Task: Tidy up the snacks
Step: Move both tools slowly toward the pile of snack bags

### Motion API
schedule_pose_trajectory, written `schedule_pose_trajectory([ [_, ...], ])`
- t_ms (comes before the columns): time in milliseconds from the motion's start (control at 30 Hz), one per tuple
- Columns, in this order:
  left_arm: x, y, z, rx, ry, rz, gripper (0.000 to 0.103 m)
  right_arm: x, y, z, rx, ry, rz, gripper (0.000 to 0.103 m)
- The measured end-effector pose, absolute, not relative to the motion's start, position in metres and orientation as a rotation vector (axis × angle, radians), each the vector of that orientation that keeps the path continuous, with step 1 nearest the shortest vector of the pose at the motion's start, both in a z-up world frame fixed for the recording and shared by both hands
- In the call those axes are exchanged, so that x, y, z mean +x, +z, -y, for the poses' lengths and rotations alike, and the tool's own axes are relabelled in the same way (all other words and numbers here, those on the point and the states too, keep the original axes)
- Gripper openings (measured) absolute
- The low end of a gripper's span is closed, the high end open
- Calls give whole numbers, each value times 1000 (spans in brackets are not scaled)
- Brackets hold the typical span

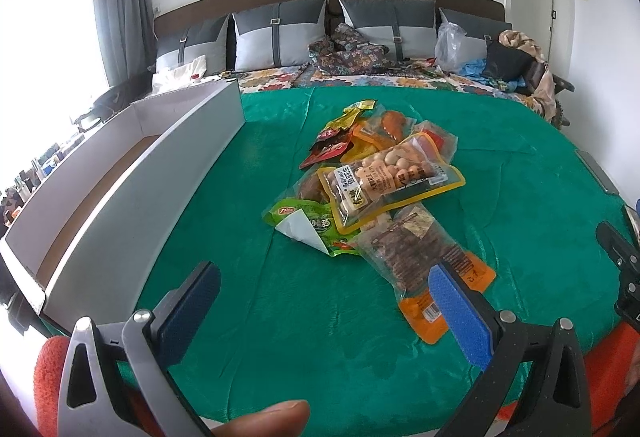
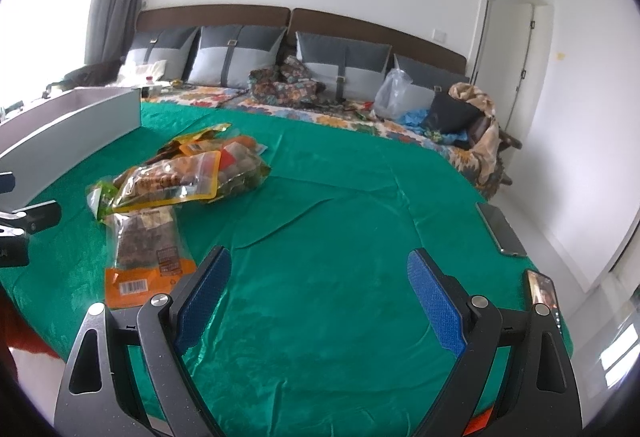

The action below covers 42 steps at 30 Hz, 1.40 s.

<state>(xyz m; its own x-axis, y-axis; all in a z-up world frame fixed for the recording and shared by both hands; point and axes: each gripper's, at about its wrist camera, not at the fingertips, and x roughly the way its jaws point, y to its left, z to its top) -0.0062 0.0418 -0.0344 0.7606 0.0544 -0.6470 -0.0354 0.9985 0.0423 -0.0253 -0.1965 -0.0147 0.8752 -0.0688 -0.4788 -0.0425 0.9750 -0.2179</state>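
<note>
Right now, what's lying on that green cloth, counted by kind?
Snack packets, heaped: at least 6; the overlap hides an exact count
White box: 1
Phones at the cloth's edge: 2
Total: at least 9

Your stock: snack packets (image 1: 372, 177), mixed colours, heaped overlapping mid-frame on green cloth (image 1: 280, 317); white box (image 1: 132, 173) at left, open.

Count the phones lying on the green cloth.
2, both at the green cloth's right edge: one dark-screened phone lying flat farther back, one lit-screen phone nearer, beside the right hand-held gripper. Others could be hidden.
</note>
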Motion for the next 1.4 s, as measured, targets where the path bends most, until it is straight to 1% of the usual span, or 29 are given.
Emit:
schedule_pose_trajectory([
  [1000,33,-106,-71,11,87,-903,103,-15,-27,199,-227,-1,-567,92],
  [1400,39,-120,-78,-16,91,-956,103,-14,-29,198,-226,3,-575,92],
])
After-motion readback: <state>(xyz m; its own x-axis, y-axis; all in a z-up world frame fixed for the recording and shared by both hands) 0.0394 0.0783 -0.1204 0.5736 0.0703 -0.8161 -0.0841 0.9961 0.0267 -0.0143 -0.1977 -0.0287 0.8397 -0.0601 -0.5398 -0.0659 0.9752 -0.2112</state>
